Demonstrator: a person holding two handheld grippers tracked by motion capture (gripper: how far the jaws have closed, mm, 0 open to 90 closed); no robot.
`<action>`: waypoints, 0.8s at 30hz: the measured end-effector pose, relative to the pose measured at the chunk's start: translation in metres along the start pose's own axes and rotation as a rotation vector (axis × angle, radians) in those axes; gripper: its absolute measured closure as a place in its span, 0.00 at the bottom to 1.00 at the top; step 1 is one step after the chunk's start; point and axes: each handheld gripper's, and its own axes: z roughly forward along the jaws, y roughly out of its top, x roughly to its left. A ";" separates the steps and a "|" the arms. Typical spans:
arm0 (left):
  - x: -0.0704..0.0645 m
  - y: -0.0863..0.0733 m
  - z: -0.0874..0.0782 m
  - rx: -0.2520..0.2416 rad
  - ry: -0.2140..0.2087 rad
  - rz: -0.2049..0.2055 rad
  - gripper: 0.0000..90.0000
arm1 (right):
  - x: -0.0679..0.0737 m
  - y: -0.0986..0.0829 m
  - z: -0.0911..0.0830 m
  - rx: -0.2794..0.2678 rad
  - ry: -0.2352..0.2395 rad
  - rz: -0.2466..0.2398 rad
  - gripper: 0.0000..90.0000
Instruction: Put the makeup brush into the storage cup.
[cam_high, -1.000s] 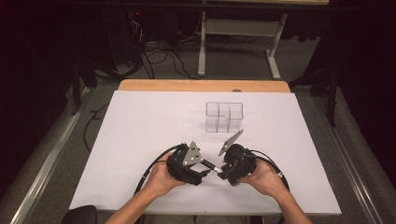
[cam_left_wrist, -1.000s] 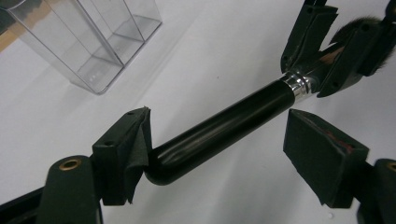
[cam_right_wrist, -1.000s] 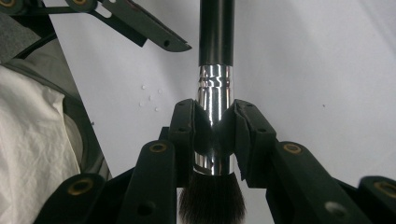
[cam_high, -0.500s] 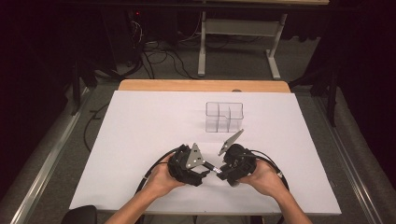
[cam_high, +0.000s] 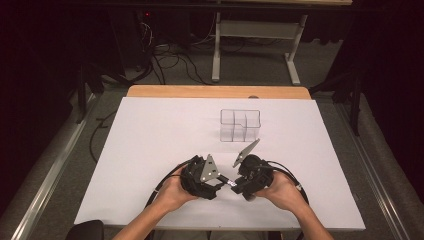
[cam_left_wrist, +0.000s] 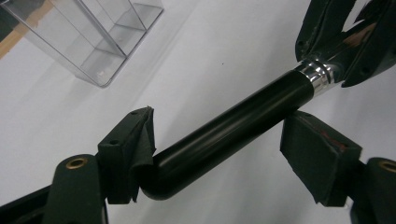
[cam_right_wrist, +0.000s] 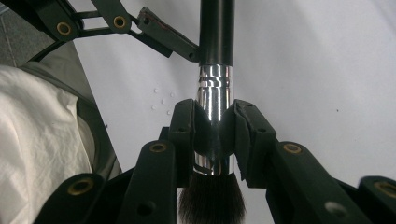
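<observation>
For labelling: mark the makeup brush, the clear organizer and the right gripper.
makeup brush (cam_right_wrist: 215, 88): right gripper view, on its silver ferrule.
clear organizer (cam_high: 240, 125): high view, on its front wall.
right gripper (cam_right_wrist: 215, 128): right gripper view, midway between its fingertips.

A white worktop (cam_high: 150, 150) stood on grey floor (cam_high: 190, 70); beyond it, tangled cables (cam_high: 165, 55) and a pale table frame (cam_high: 255, 50) sat in darkness.

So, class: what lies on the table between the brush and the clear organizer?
Nothing: in the high view, bare white table separates the brush from the organizer; the left gripper view shows the same.
</observation>
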 end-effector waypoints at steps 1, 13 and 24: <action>0.000 0.000 0.000 0.000 0.001 0.003 0.29 | 0.000 0.000 0.000 0.000 0.001 0.001 0.81; -0.002 0.000 -0.001 0.002 0.009 0.025 0.30 | -0.001 0.000 0.000 0.004 0.020 0.004 0.81; -0.006 0.001 0.001 0.007 0.005 0.049 0.28 | -0.001 0.002 0.002 0.016 0.027 0.003 0.81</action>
